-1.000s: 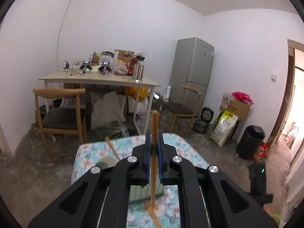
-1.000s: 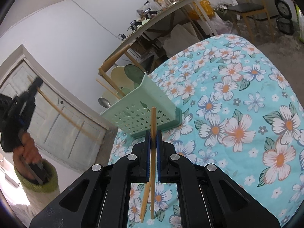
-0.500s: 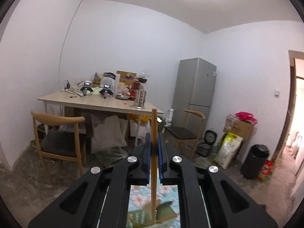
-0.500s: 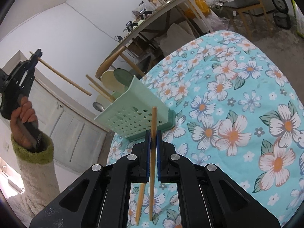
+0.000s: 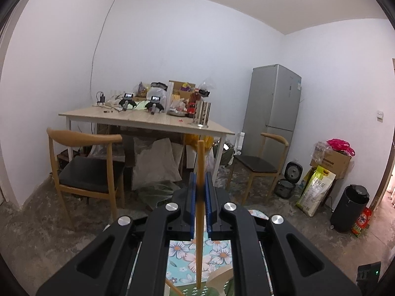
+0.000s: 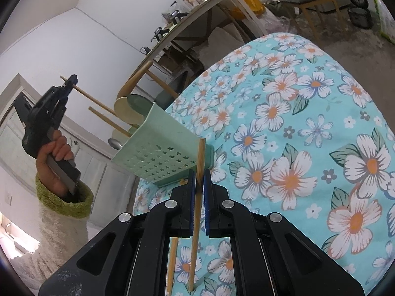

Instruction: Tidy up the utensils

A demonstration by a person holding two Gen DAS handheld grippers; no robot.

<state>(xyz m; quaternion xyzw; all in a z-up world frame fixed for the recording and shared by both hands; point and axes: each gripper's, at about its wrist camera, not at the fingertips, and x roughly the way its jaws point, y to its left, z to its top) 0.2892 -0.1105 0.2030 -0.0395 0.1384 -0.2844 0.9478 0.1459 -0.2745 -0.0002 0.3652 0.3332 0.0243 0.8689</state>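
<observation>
White walls enclose a cluttered room with a wooden dining table (image 5: pixel 148 119), chairs and a grey fridge (image 5: pixel 272 103) at the back; nearest the cameras a surface draped in a turquoise floral cloth (image 6: pixel 308 128) carries the work. On that cloth, towards its left edge in the right wrist view, stands a pale green perforated utensil caddy (image 6: pixel 163 157), already loaded with flat spatula-like pieces, a metal spoon and at least one chopstick sticking out of its top. The left gripper (image 6: pixel 70 81), held up in a hand (image 6: pixel 55 153) with a green-cuffed sleeve, has its jaws pinched on a wooden chopstick (image 6: pixel 98 101) whose free end slants down towards the caddy's opening. The right gripper (image 6: pixel 198 180) has its jaws pressed on a second chopstick (image 6: pixel 200 162), just in front of the caddy's wall; another chopstick (image 6: pixel 172 256) lies on the cloth beneath it. The step in hand looks like delivery of the chopsticks to the caddy. Next, the left one probably needs lowering tip-first into the opening and releasing, with the right one raised over the rim afterwards.
</observation>
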